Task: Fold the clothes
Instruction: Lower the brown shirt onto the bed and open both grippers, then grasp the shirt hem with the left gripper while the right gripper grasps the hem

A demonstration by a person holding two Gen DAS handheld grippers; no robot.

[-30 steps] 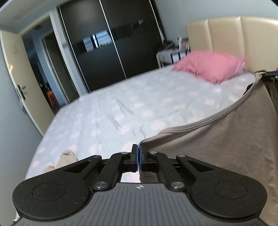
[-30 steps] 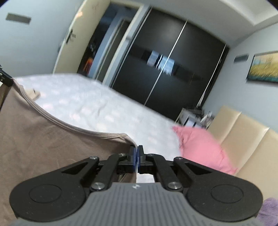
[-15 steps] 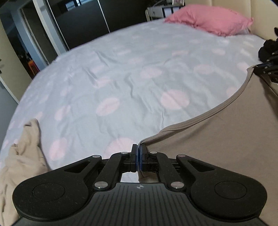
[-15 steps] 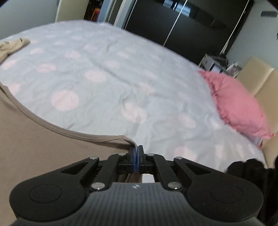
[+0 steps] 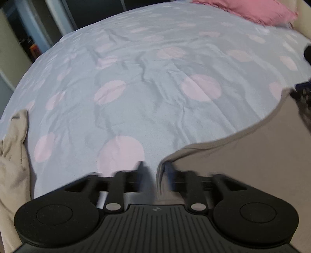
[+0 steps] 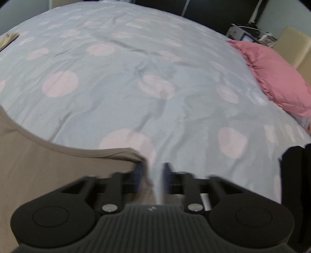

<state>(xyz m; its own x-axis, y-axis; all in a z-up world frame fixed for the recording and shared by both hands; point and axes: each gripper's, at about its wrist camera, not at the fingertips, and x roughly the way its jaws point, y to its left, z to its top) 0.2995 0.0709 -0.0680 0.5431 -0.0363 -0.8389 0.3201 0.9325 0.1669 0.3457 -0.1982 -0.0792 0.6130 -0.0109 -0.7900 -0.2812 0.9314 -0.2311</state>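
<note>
— While working from the left view, look first at the left gripper [image 5: 155,171]: fingers parted a little, blurred, pinching nothing, with a corner of the brown shirt [image 5: 243,159] standing up in the gap.

— And the rest of it, lying where?

— Spread to the right over the spotted sheet [image 5: 155,87], hem curving away toward the far side. Laid out, at a guess, and not yet folded.

— Best way on from here?

— Draw back straight and low, without snagging that corner. Smooth the edge flat before any fold. Keep clear of the beige heap [image 5: 13,155] at the left. No worry about the pink pillow [image 5: 252,9], well apart.

— And from the right view?

— Much the same for the right gripper [image 6: 152,171]: fingers apart, blurred, gripping nothing, the other shirt corner touching the left finger and sagging into the gap. Cloth spread leftward across the sheet.

— Risk there?

— Dragging the corner along if lifted off sideways; probably safer to back off along the fingers. Then grip both corners level, so as to fold evenly. Soft, limp fabric by the look, likely to wrinkle if tugged from one side only. Something dark [image 6: 293,175] at the right edge; impossible to tell what. Leave it room.
</note>
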